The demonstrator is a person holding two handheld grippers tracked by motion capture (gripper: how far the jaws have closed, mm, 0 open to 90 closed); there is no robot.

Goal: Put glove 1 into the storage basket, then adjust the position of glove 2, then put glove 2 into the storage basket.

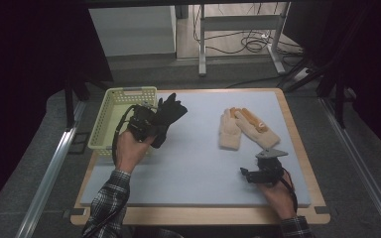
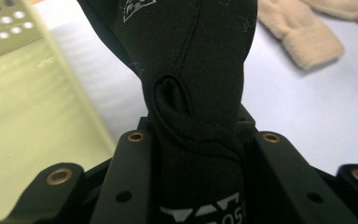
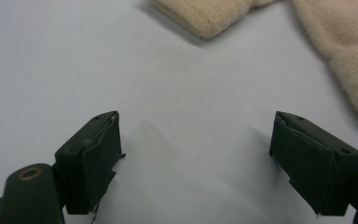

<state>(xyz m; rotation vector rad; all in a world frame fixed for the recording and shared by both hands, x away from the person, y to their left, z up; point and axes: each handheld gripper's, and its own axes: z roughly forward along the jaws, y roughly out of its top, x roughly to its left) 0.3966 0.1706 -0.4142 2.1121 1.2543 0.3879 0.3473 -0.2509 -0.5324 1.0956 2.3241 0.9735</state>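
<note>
Far left: a pale yellow-green perforated plastic basket stands at the left edge of the light grey tabletop, directly beside and partly beneath the left tongs; in the left gripper view its floor and holed wall lie to the left of the jaws. The left tongs, gripped by the person's left hand, are closed firmly on the cuff of a black neoprene glove with white printed lettering. The glove is raised off the tabletop, its fingers pointing away from the tongs toward the far side, just right of the basket's rim.

Centre right: a pair of cream knitted gloves with orange fingertips lies flat on the tabletop, well apart from the left tongs and near, on the far side of, the right tongs. The two gloves overlap at their finger ends.

Right: the right tongs, in the person's right hand, sit low over bare tabletop with the jaws spread wide and nothing between them; the cream cuffs lie just beyond the jaw tips.
</note>
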